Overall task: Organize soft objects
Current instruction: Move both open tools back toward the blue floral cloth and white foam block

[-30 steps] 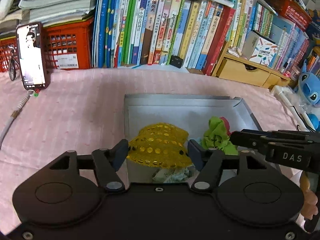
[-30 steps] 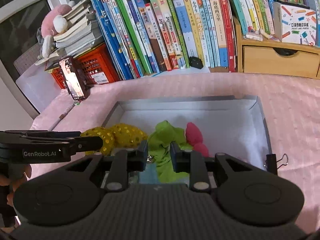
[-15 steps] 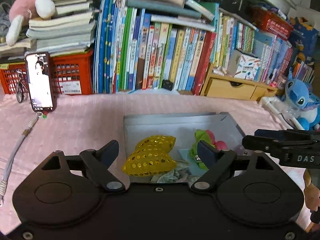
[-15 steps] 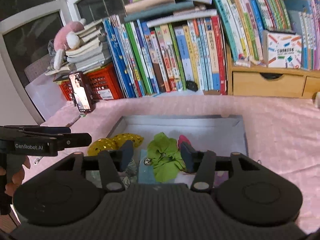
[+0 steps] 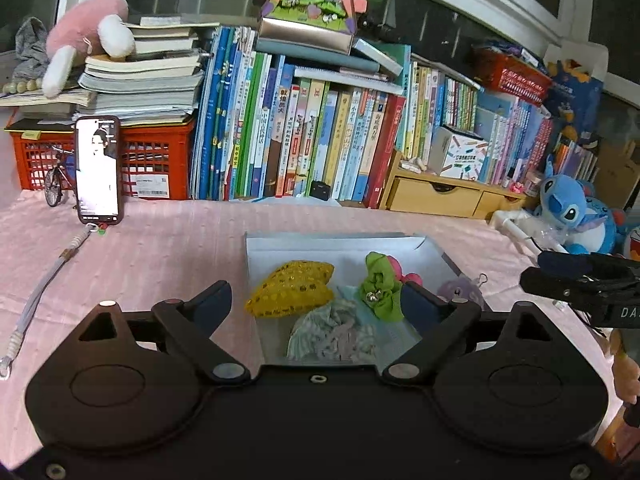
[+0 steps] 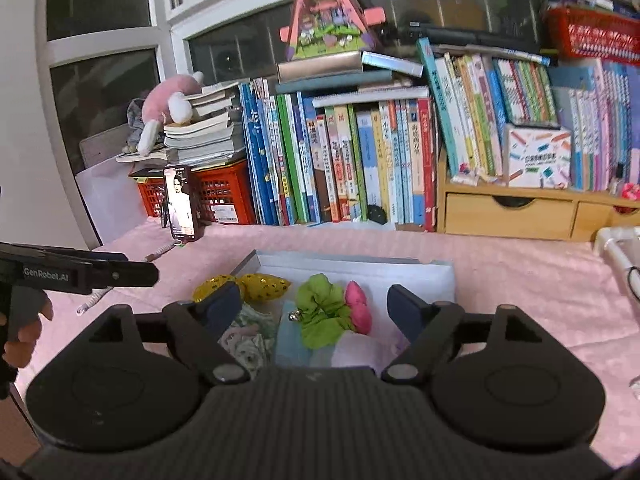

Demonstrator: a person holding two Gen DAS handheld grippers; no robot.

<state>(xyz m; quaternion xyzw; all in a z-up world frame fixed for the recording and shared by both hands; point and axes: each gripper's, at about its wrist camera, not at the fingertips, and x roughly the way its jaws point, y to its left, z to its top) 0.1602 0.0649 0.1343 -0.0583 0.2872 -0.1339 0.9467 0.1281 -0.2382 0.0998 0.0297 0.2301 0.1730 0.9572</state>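
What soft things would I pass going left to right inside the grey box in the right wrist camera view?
Yellow sequined piece → green scrunchie with a small bell → pink piece. The pale crumpled fabrics at the near end of the box overlap too much to place.

A yellow sequinned pouch (image 5: 291,289) with gold dots, a lime-green scrunchie (image 5: 378,290) and a pink toy (image 6: 357,307) lie beyond the fingers. The box (image 5: 280,246) is grey-white; the cloth (image 5: 160,248) under it is pale pink.
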